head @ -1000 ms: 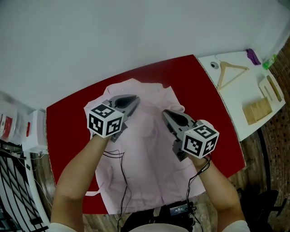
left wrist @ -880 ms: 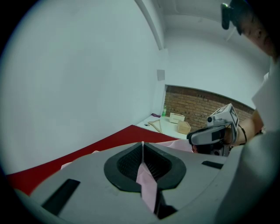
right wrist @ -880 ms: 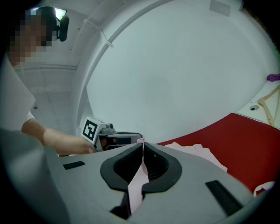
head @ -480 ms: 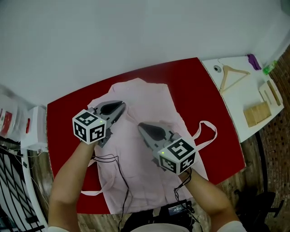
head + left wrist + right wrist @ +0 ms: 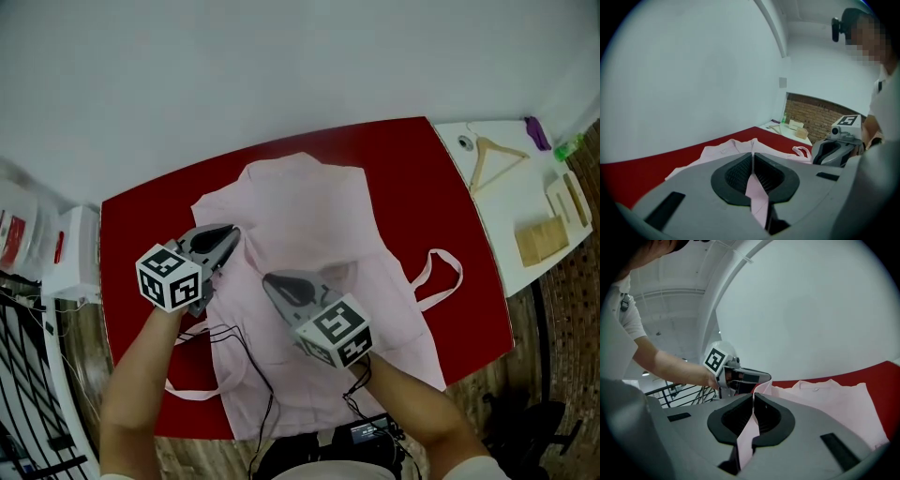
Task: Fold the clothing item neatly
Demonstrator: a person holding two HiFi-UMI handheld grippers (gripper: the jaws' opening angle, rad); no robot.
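Observation:
A pale pink garment (image 5: 314, 202) with long straps lies spread on the red table (image 5: 412, 159). My left gripper (image 5: 234, 231) hangs over the garment's left edge, shut on a thin fold of the pink cloth (image 5: 757, 197). Just right of it and nearer me, my right gripper (image 5: 266, 278) is also shut on a pink fold (image 5: 745, 437). The cloth runs taut between the two grippers. In the left gripper view, the right gripper (image 5: 834, 150) shows at the right. In the right gripper view, the left gripper (image 5: 740, 376) shows ahead. One strap loop (image 5: 441, 277) lies at the right.
A white side table (image 5: 516, 202) at the right carries a wooden hanger (image 5: 497, 155), wooden blocks (image 5: 541, 242) and a green bottle (image 5: 562, 148). A white box (image 5: 70, 262) stands off the table's left end. Black cables (image 5: 246, 342) trail across the garment's near part.
Both grippers have moved left and toward me, drawing the held pink cloth along. The garment's right part and its strap loop have come into view.

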